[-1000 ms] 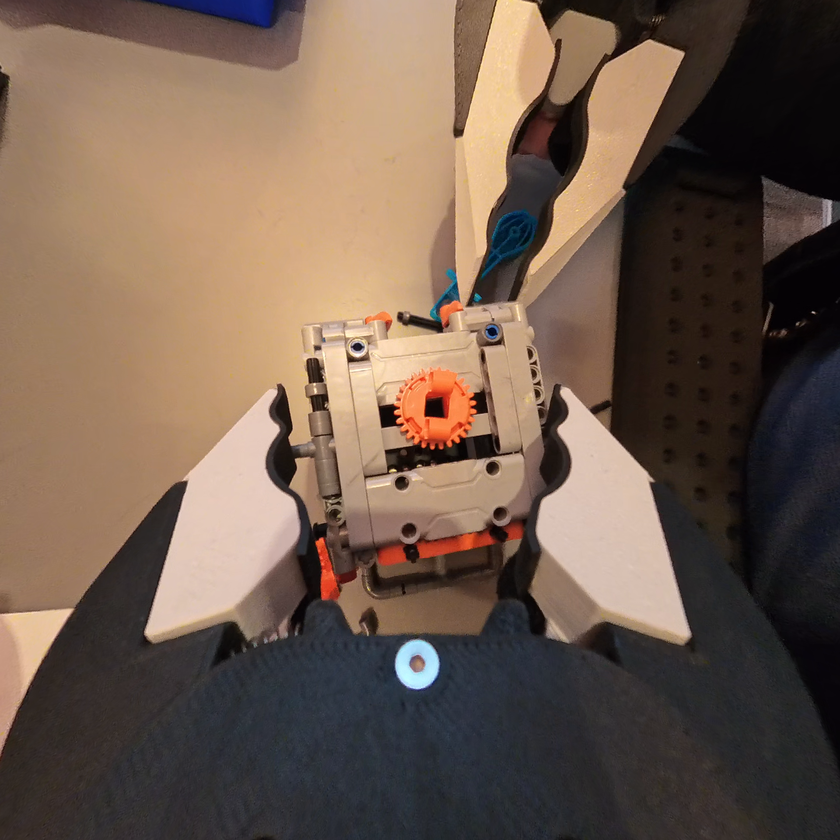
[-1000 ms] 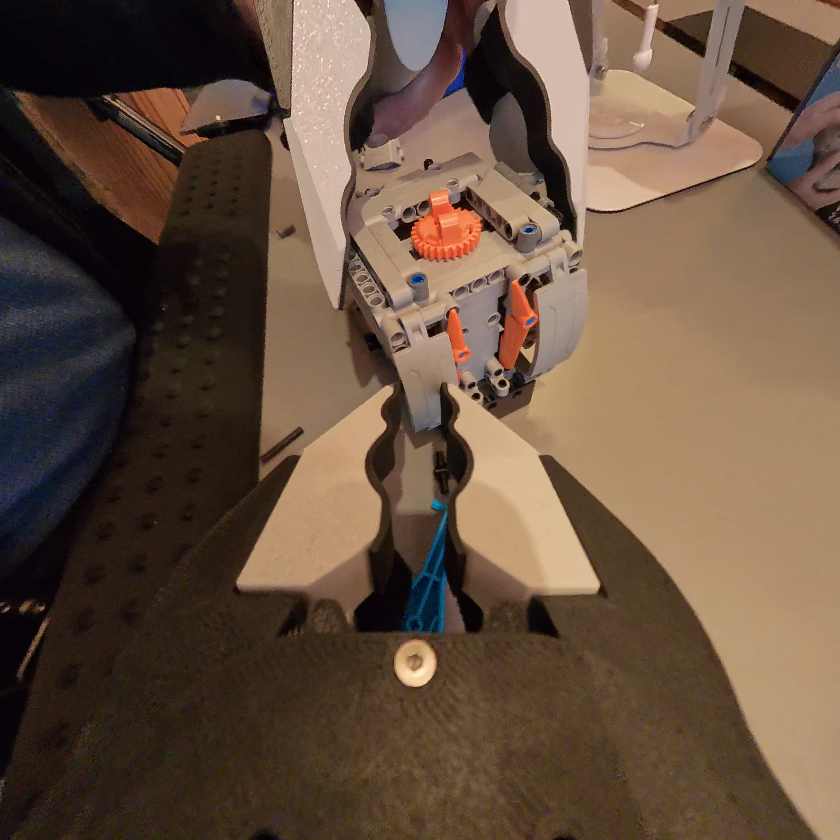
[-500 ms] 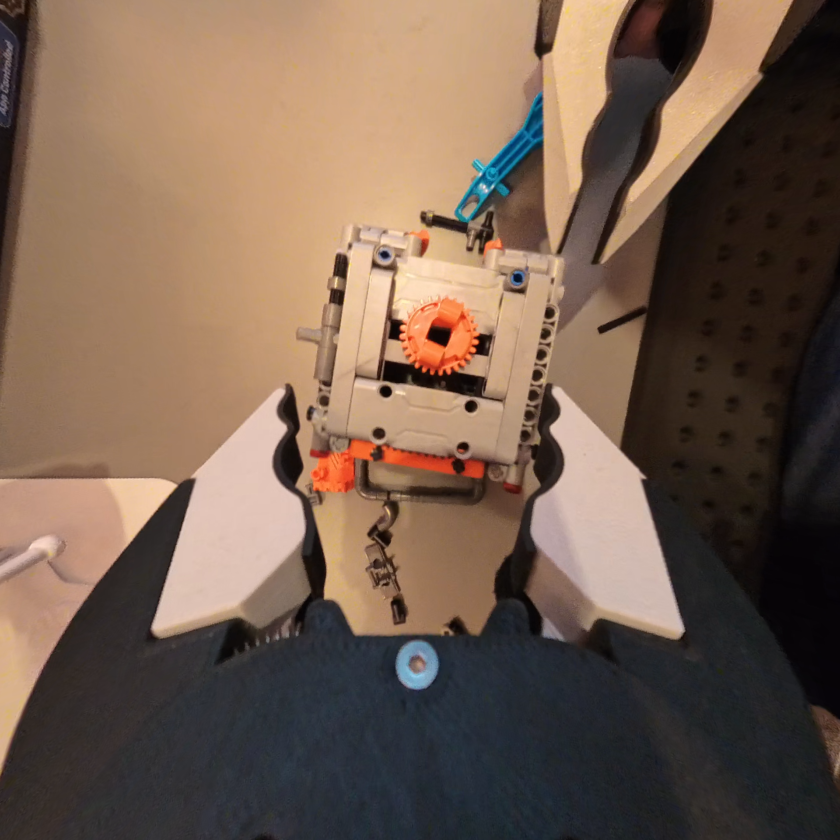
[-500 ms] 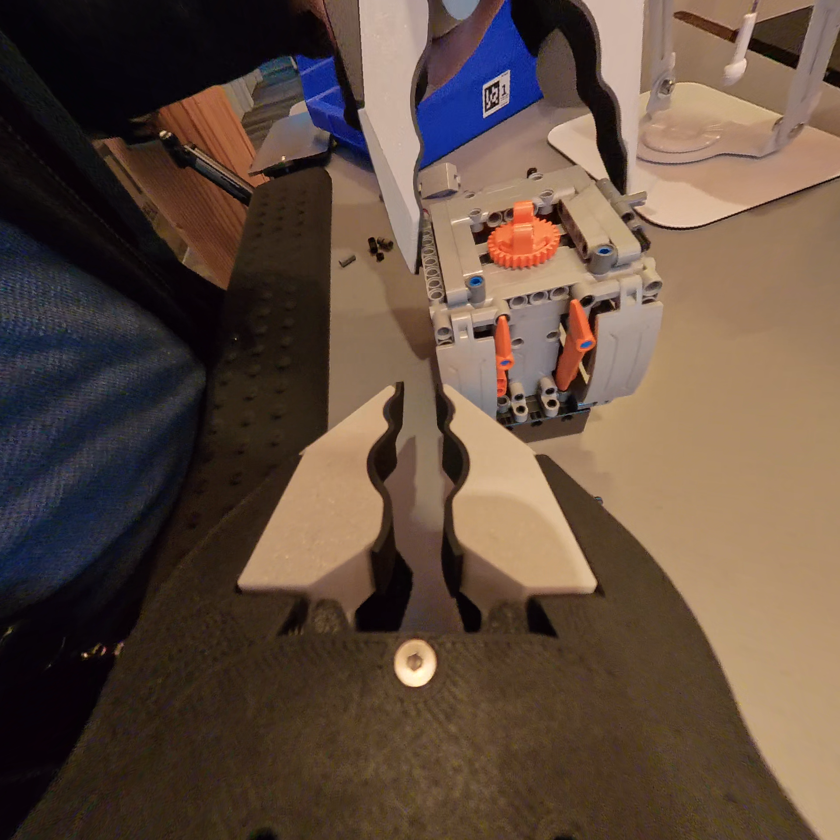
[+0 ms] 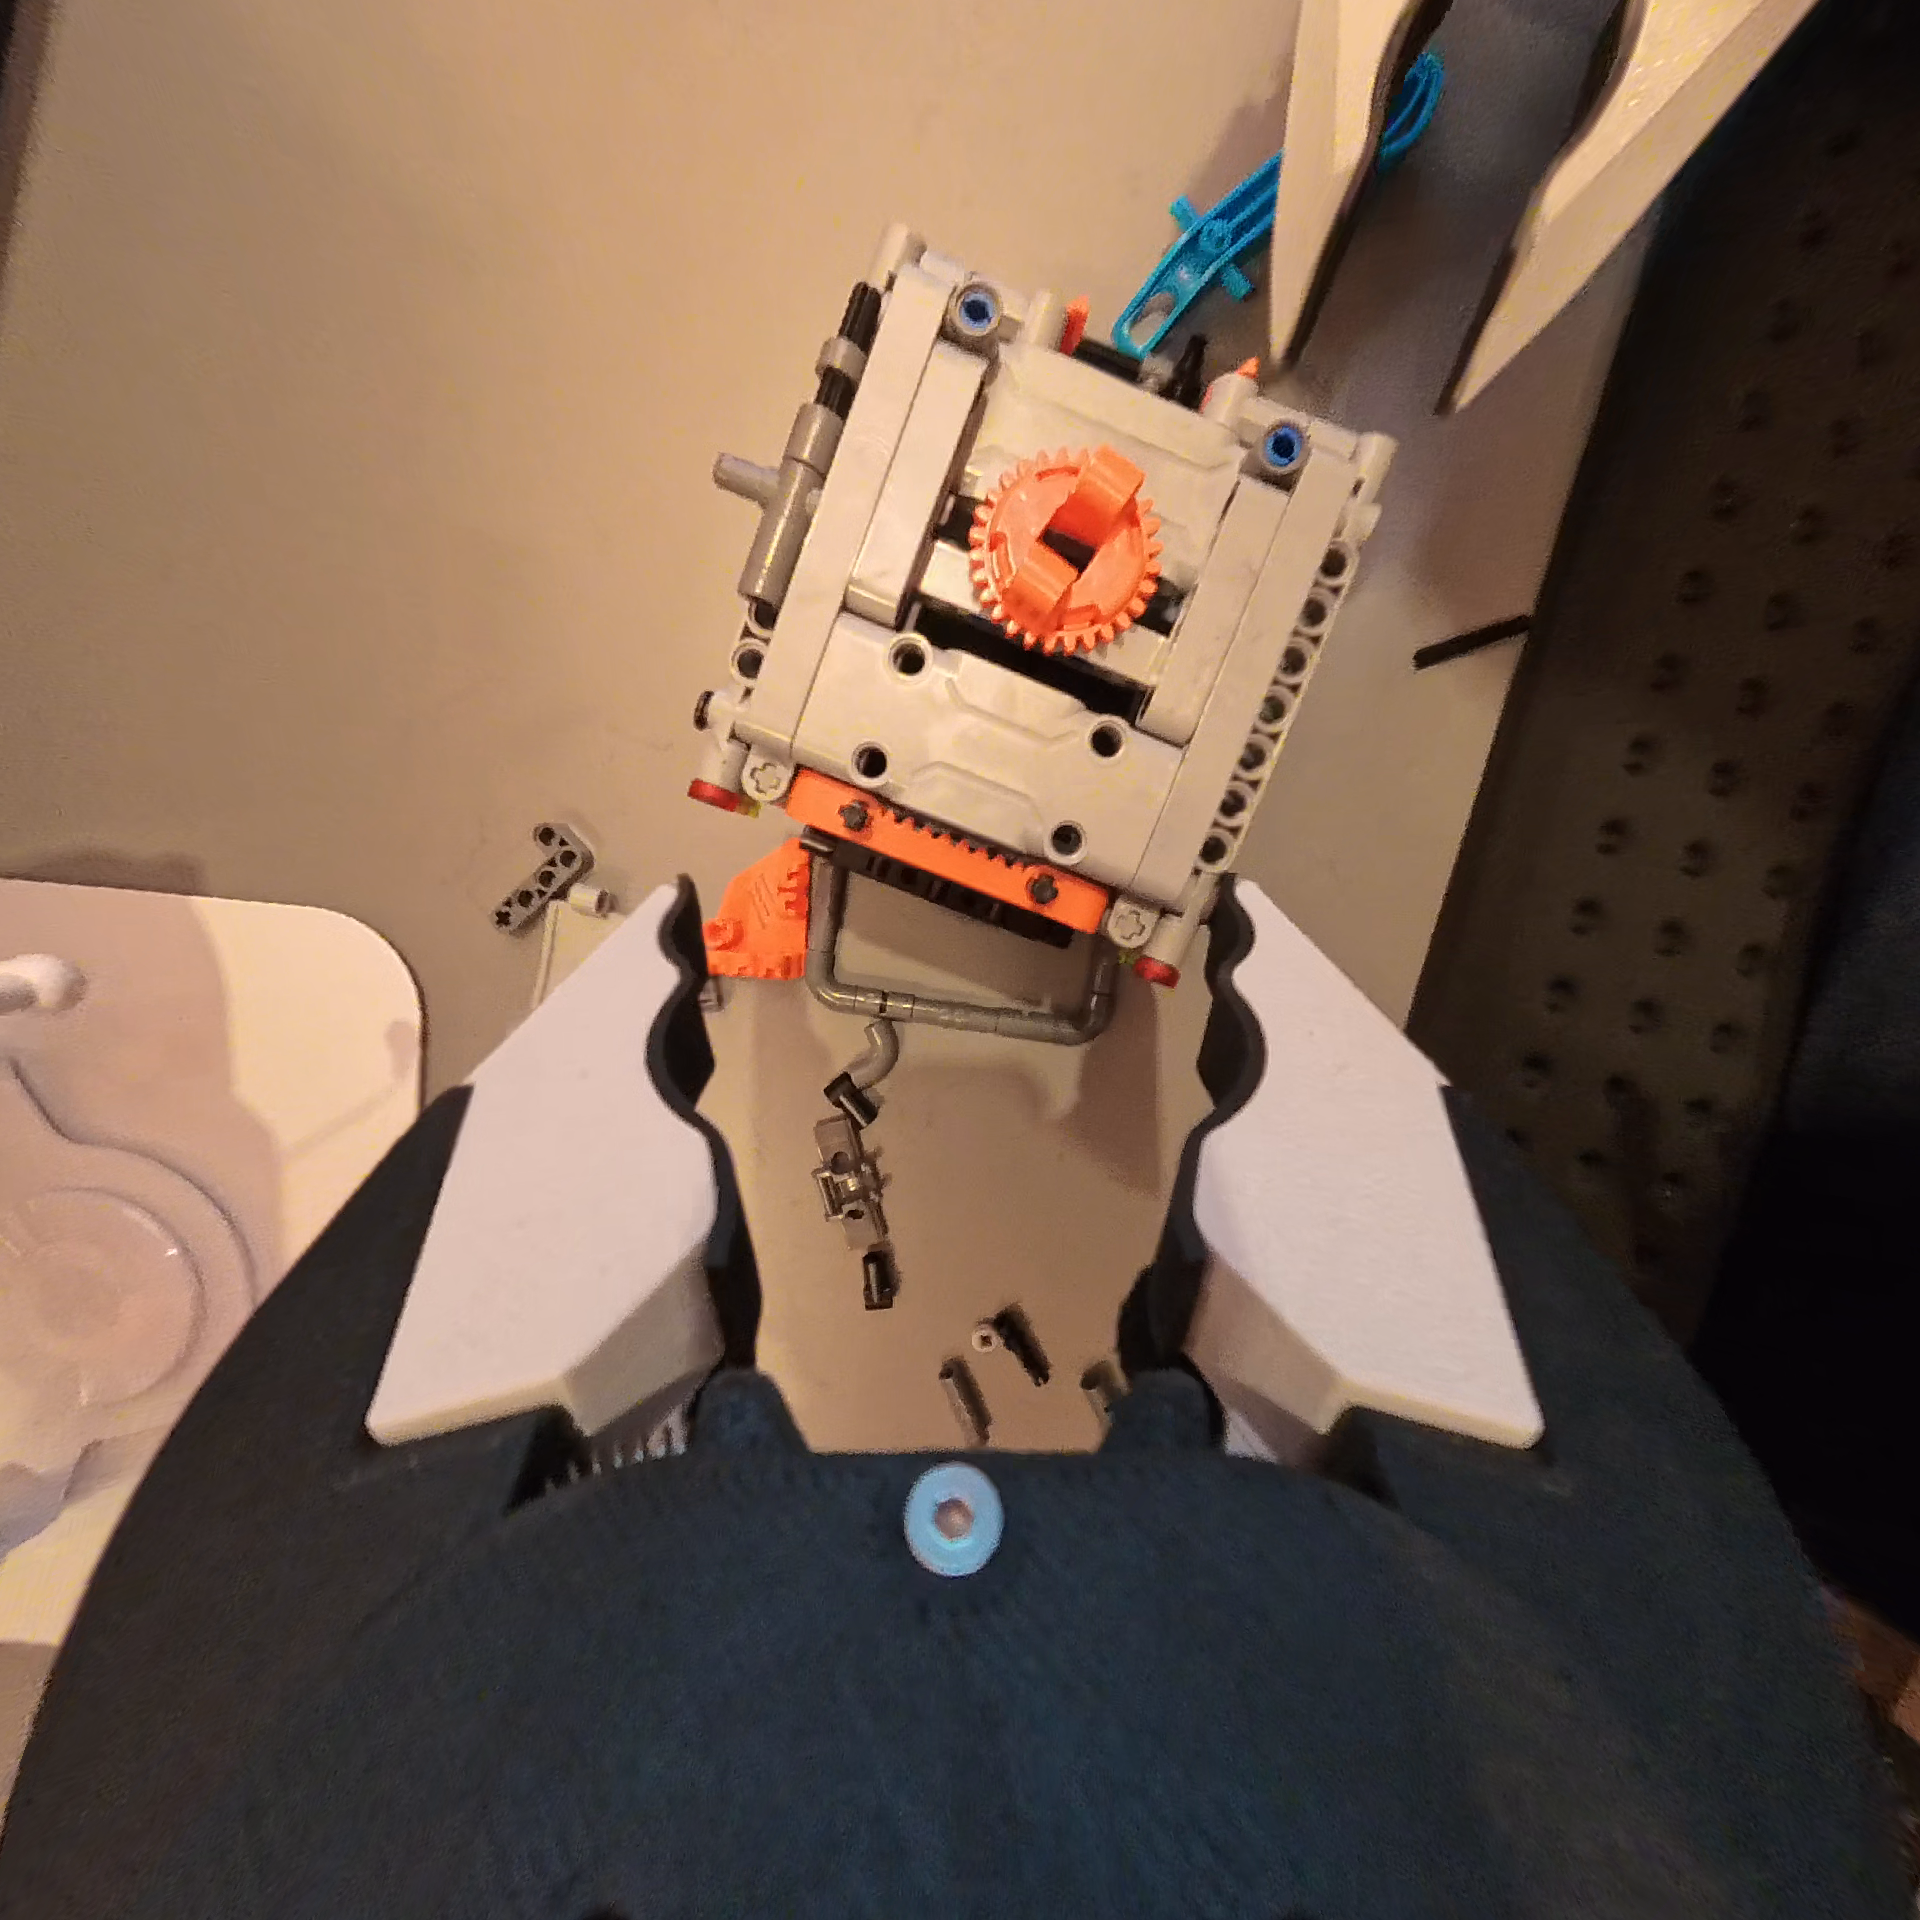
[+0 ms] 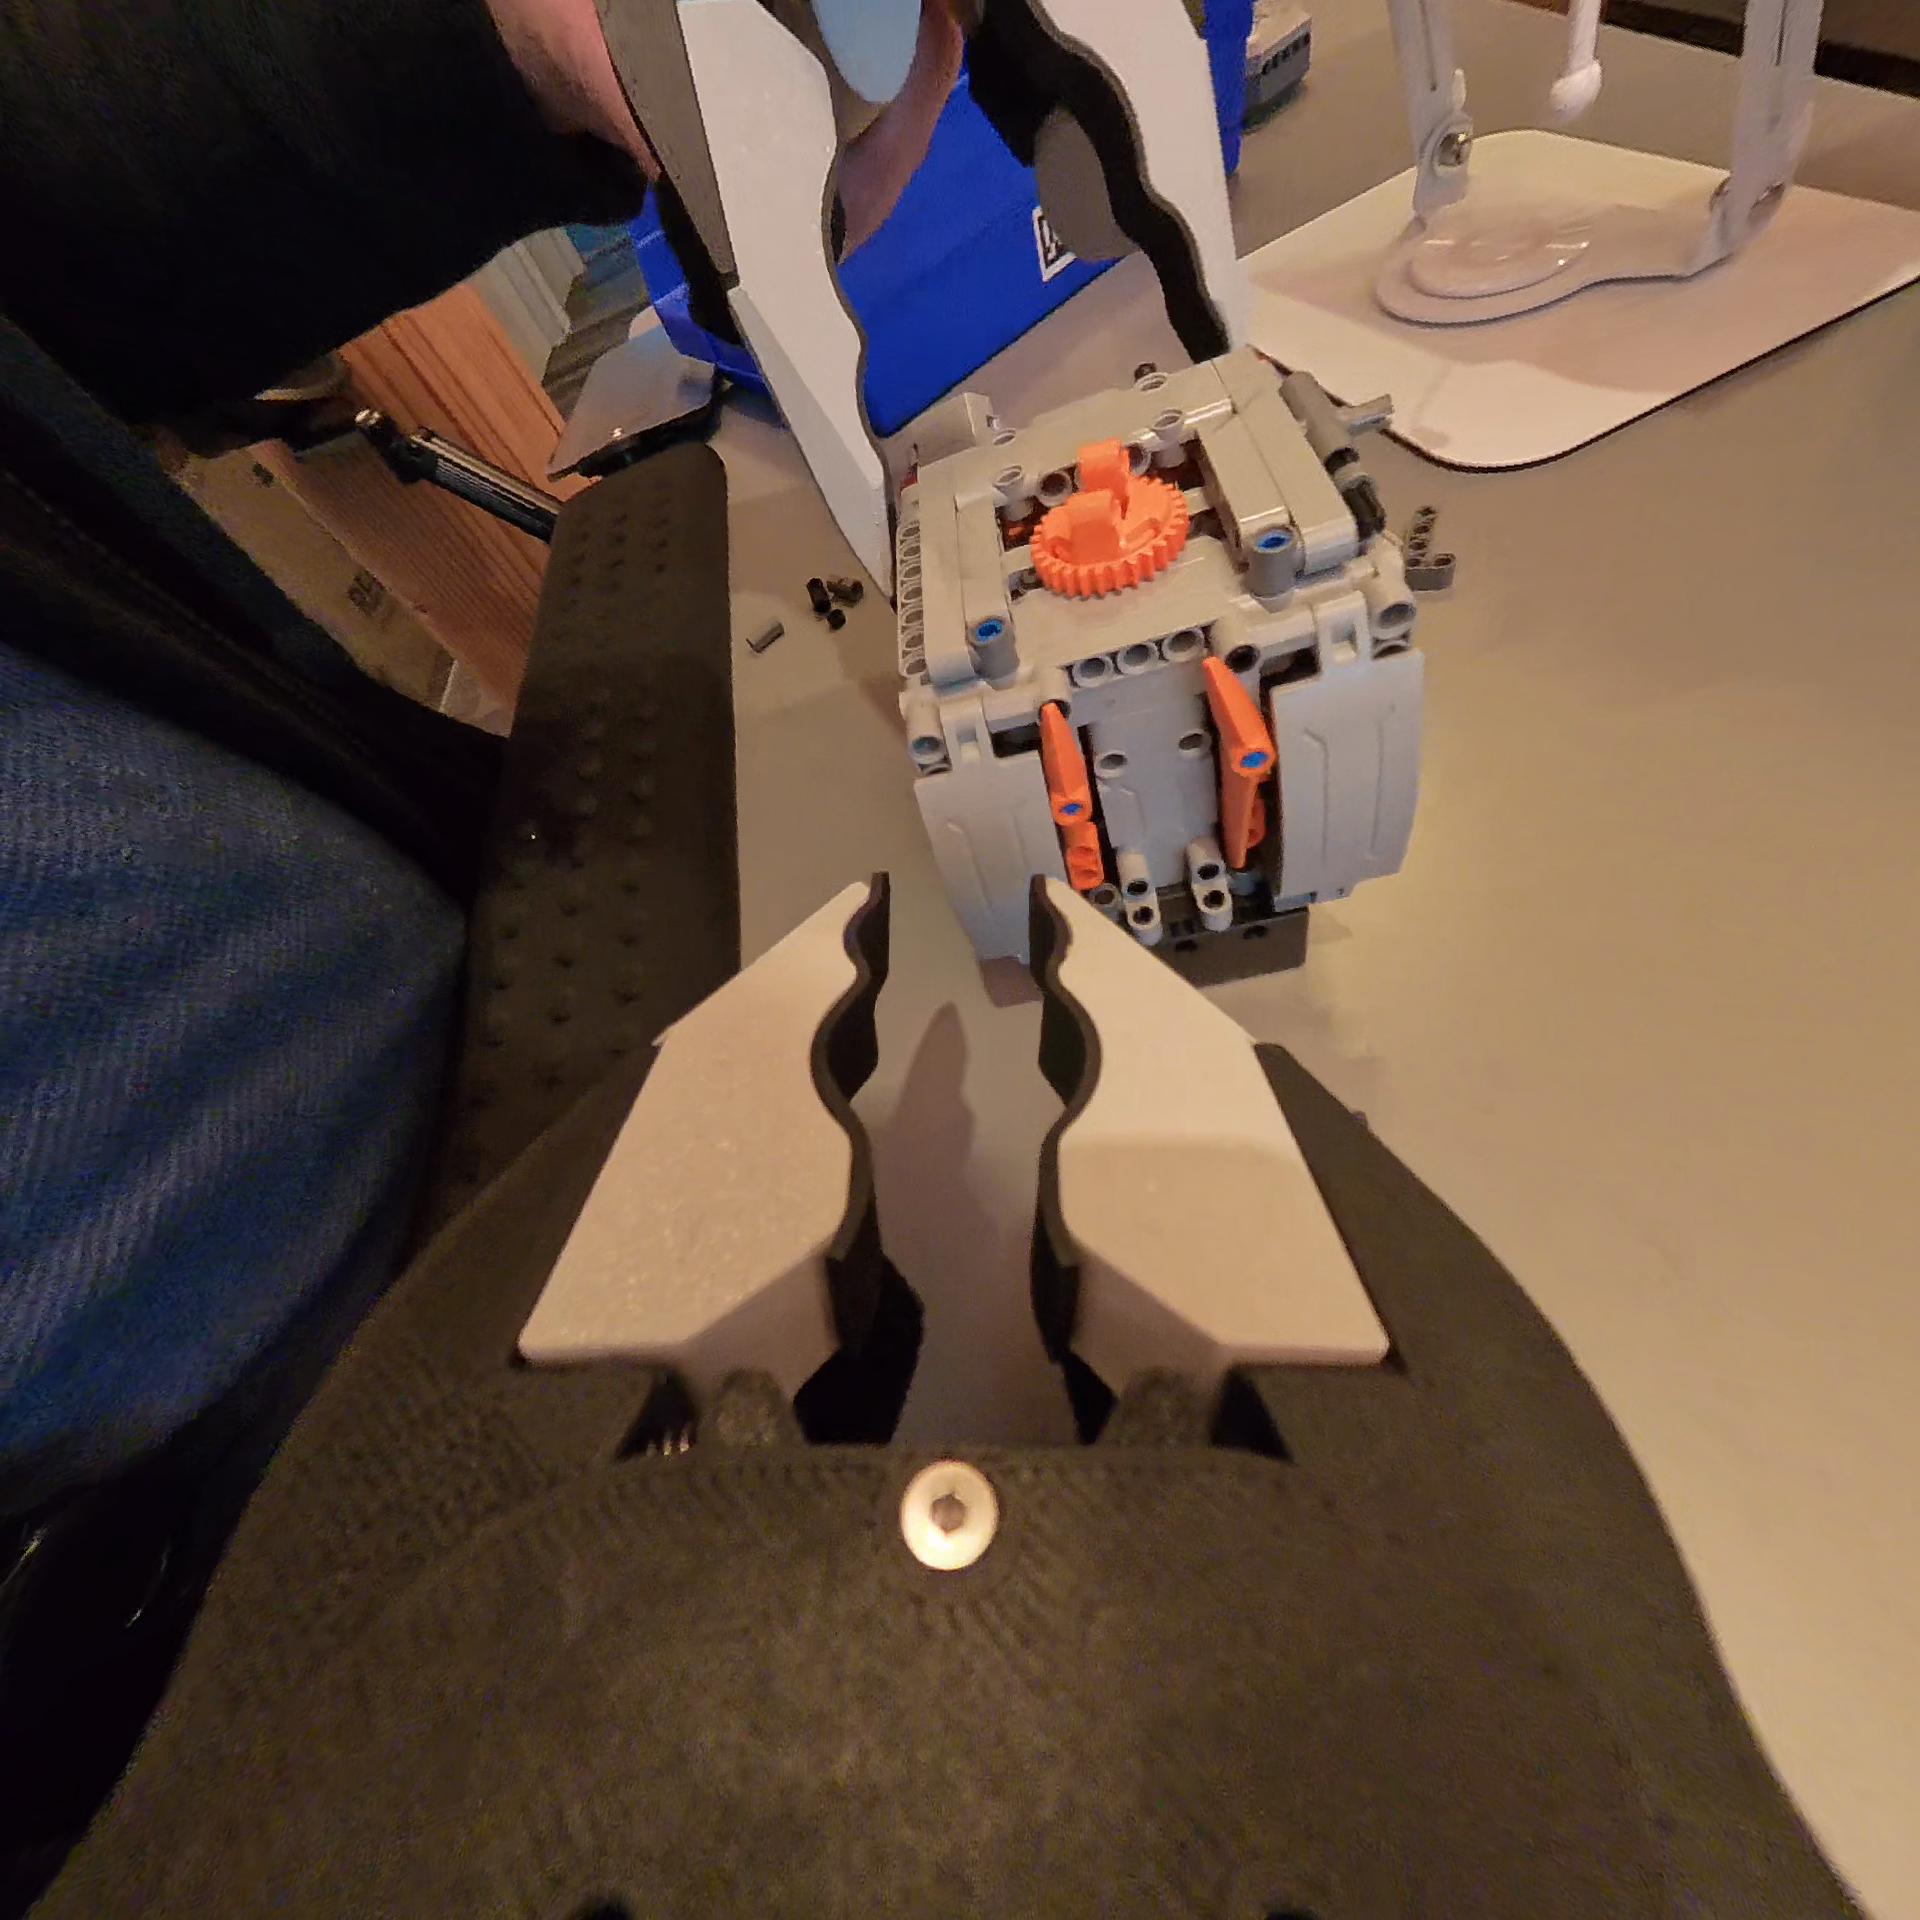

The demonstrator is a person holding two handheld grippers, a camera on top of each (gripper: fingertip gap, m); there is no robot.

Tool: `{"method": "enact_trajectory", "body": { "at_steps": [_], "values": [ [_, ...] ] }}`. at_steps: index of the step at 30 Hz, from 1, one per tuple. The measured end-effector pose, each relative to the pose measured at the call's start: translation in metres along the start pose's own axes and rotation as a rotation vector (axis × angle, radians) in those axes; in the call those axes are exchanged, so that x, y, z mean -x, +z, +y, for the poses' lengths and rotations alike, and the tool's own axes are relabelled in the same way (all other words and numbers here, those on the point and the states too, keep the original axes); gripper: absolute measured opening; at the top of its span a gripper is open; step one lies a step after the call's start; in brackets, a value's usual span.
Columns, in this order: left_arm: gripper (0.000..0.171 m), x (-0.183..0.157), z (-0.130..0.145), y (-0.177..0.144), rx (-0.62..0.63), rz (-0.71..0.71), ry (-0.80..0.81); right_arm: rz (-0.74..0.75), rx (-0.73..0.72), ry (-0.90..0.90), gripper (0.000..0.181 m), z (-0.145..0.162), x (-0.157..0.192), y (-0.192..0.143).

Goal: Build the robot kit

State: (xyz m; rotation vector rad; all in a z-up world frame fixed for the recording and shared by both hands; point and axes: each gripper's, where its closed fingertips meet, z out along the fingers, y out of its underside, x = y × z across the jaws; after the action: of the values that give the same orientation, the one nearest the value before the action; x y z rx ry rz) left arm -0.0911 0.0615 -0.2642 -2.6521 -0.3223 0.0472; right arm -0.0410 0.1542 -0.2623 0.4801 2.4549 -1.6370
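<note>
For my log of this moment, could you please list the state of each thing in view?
Left tongs: open, empty.
Right tongs: slightly open, empty.
Grey brick-built cube with orange gear: upright on table, ungripped.
Blue plastic link piece: lying loose behind the cube.
Small black pins: scattered on table.

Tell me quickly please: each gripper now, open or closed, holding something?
Left gripper: open, holding nothing; the grey brick cube sits just beyond its fingertips.
Right gripper: open, empty, near the same cube.
</note>
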Motion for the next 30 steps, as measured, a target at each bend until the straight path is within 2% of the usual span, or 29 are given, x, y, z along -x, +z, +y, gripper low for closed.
{"method": "enact_trajectory", "body": {
  "at_steps": [4, 12, 16, 18, 20, 21, 23, 24, 28, 30],
  "values": [
    [0.088, -0.007, 0.001, 0.005, -0.030, 0.027, -0.025, 0.014, 0.027, 0.007, 0.026, 0.004, 0.001, 0.009],
    [0.079, -0.014, 0.000, 0.010, -0.106, 0.049, -0.116, 0.065, 0.015, 0.032, 0.032, -0.001, 0.002, 0.007],
    [0.078, -0.027, -0.003, 0.017, -0.145, 0.048, -0.146, 0.151, 0.029, 0.034, 0.032, -0.001, -0.017, 0.006],
    [0.081, -0.026, -0.003, 0.017, -0.168, 0.028, -0.182, 0.193, 0.037, 0.007, 0.019, -0.003, -0.030, 0.001],
    [0.073, -0.037, -0.008, 0.016, -0.213, 0.076, -0.209, 0.221, 0.093, -0.021, 0.019, 0.001, -0.042, -0.003],
    [0.073, -0.037, -0.010, 0.017, -0.228, 0.051, -0.213, 0.196, 0.105, -0.015, 0.020, 0.001, -0.043, -0.003],
    [0.077, -0.047, -0.008, 0.021, -0.212, 0.051, -0.181, 0.226, 0.133, -0.002, 0.023, 0.002, -0.052, -0.007],
    [0.073, -0.049, -0.005, 0.021, -0.200, 0.039, -0.171, 0.253, 0.146, 0.015, 0.023, 0.003, -0.056, -0.011],
    [0.071, -0.031, 0.003, -0.007, -0.307, -0.014, -0.225, 0.254, 0.141, 0.099, 0.033, 0.000, -0.043, -0.020],
    [0.085, -0.016, 0.002, -0.018, -0.374, -0.025, -0.243, 0.272, 0.140, 0.132, 0.034, 0.000, -0.037, -0.016]
  ]
}}
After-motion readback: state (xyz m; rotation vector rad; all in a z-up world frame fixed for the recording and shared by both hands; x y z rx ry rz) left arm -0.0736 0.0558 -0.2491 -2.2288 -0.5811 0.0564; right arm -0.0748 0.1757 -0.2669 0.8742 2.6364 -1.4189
